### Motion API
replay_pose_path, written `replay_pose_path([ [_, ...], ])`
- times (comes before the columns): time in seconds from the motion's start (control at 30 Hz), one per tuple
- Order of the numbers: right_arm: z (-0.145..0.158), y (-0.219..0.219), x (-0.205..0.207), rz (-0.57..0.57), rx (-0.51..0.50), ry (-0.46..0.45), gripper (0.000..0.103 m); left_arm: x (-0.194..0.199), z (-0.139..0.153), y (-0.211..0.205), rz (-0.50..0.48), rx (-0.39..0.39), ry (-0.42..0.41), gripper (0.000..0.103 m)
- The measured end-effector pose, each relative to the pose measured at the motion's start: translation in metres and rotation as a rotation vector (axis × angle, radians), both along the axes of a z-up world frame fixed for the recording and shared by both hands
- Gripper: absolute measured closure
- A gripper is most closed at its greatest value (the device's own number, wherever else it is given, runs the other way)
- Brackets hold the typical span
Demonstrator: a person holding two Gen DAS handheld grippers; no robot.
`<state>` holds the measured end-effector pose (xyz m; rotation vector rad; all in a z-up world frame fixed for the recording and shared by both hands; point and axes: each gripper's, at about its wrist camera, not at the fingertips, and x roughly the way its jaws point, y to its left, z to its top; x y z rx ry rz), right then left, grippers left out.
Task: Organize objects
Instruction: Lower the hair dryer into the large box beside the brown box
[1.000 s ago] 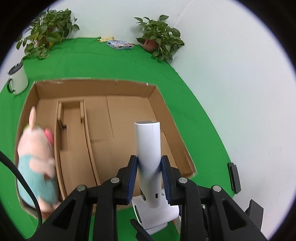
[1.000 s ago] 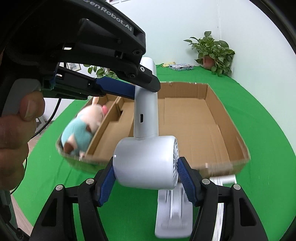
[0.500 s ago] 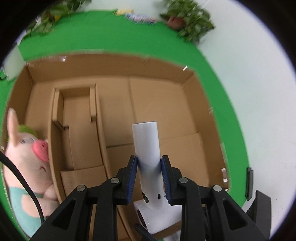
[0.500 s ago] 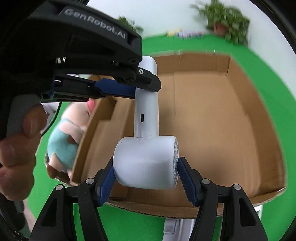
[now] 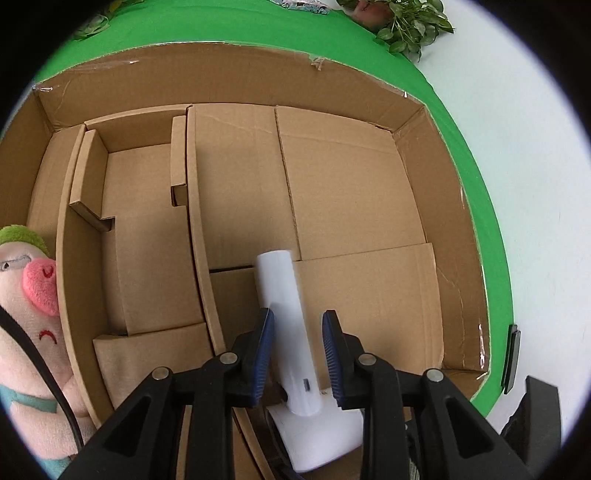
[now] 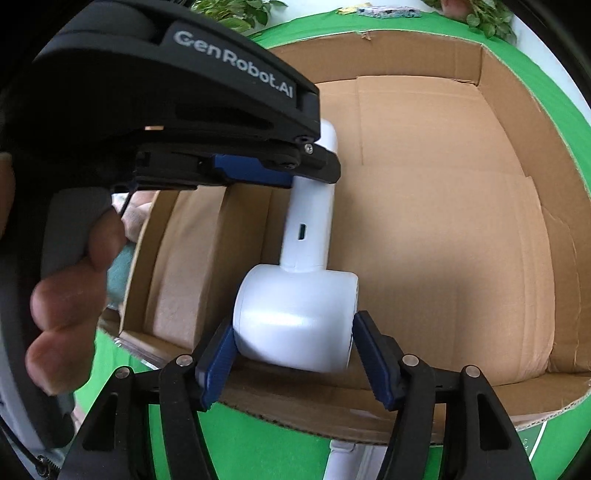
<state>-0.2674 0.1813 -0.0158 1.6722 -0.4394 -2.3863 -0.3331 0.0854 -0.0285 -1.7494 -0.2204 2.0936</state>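
Note:
A white hair dryer [image 6: 295,310] hangs over the large right compartment of an open cardboard box [image 5: 236,70]. My right gripper [image 6: 293,354] is shut on the dryer's round head. In the left wrist view its handle [image 5: 286,321] stands between the blue pads of my left gripper [image 5: 297,347]; there is a visible gap on both sides, so the jaws are open around it. In the right wrist view the left gripper's fingers [image 6: 255,171] sit at the handle's top. A pink plush pig [image 5: 26,332] lies in the box's far-left compartment.
Cardboard dividers [image 5: 195,229] split the box into narrow left sections and a wide right one. The box sits on a green cloth [image 5: 229,22]. A potted plant [image 5: 402,18] and a small packet [image 5: 303,3] are beyond the box. A white object [image 6: 351,461] lies under the box's near edge.
Both grippers have carried the dryer forward and down into the box. The left jaws, which gripped the handle before, have parted from it.

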Motion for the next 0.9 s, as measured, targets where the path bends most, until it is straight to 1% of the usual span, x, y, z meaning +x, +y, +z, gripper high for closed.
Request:
replay_pose_path([
  [0.1, 0.014, 0.010, 0.004, 0.015, -0.060, 0.024, 0.042, 0.004, 0.011, -0.004, -0.002, 0.000, 0.024, 0.077],
  [0.2, 0.026, 0.026, 0.004, 0.000, -0.071, 0.056, 0.042, 0.012, 0.027, -0.013, -0.003, 0.002, 0.072, 0.077],
  [0.27, 0.027, 0.038, -0.002, -0.029, -0.102, 0.052, 0.042, 0.018, 0.037, -0.019, 0.006, -0.004, 0.106, 0.077],
  [0.3, 0.026, 0.044, -0.007, -0.041, -0.121, 0.046, 0.043, 0.022, 0.042, -0.023, 0.012, -0.012, 0.132, 0.077],
  [0.37, 0.024, 0.045, -0.016, -0.039, -0.113, 0.043, 0.047, 0.030, 0.050, -0.029, 0.015, -0.019, 0.172, 0.077],
  [0.43, 0.017, 0.038, -0.025, -0.024, -0.098, 0.032, 0.051, 0.038, 0.054, -0.035, 0.015, -0.012, 0.193, 0.077],
  [0.5, 0.005, 0.030, -0.030, 0.003, -0.094, 0.012, 0.055, 0.044, 0.056, -0.042, 0.018, -0.018, 0.210, 0.077],
  [0.53, -0.004, 0.035, -0.027, 0.009, -0.085, 0.003, 0.060, 0.046, 0.056, -0.044, 0.015, -0.025, 0.213, 0.077],
  [0.57, -0.007, 0.032, -0.030, 0.010, -0.083, 0.002, 0.061, 0.048, 0.055, -0.047, 0.014, -0.034, 0.221, 0.077],
  [0.6, -0.012, 0.028, -0.033, 0.011, -0.085, -0.008, 0.068, 0.050, 0.055, -0.048, 0.013, -0.040, 0.226, 0.077],
  [0.67, -0.019, 0.018, -0.038, 0.018, -0.086, -0.015, 0.072, 0.052, 0.052, -0.051, 0.014, -0.045, 0.230, 0.077],
  [0.7, -0.021, 0.013, -0.038, 0.024, -0.079, -0.015, 0.076, 0.053, 0.050, -0.053, 0.013, -0.037, 0.227, 0.077],
  [0.9, -0.023, 0.002, -0.038, -0.009, -0.080, -0.027, 0.077, 0.053, 0.039, -0.053, 0.015, -0.020, 0.217, 0.077],
])
